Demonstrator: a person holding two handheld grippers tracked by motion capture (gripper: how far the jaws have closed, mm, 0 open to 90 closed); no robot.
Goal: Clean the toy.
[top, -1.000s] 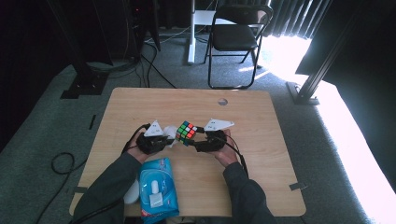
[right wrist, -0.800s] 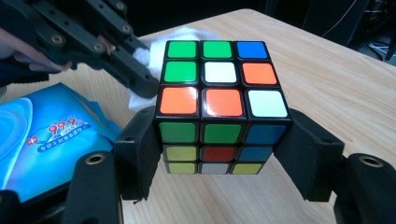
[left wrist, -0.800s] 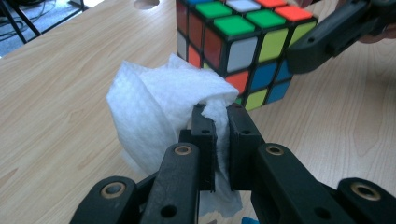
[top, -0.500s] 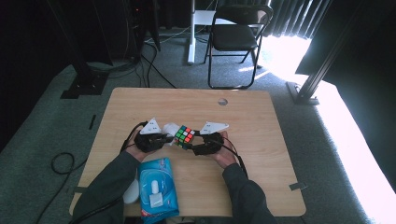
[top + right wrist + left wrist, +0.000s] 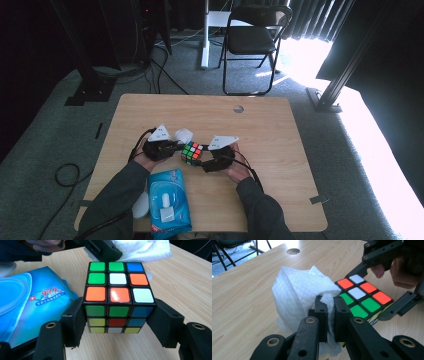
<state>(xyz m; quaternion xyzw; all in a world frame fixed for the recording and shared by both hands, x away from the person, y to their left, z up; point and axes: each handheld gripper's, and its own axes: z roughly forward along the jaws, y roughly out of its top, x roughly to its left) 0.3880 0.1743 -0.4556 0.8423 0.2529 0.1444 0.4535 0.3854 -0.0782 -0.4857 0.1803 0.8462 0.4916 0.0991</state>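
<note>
Glossy plastic stickers on a black-framed cube (image 5: pixel 117 296), soft crinkled white paper tissue (image 5: pixel 297 293), matt black moulded plastic on the left claw (image 5: pixel 327 312), shiny blue plastic film on the wipes pack (image 5: pixel 30 305) and smooth pale wood-grain on the bench (image 5: pixel 280 125) are seen.

Item: blue wipes pack (image 5: pixel 30 307), lying on the desk (image 5: pixel 190 282) to the left of the right gripper's jaws. Printed marking: "99.9" in red-orange numerals on a white patch, with a small red cross sign at its left. Beneath it a line of white characters, too small and blurred to read, possibly Chinese script. No other legible text, label or number.
</note>
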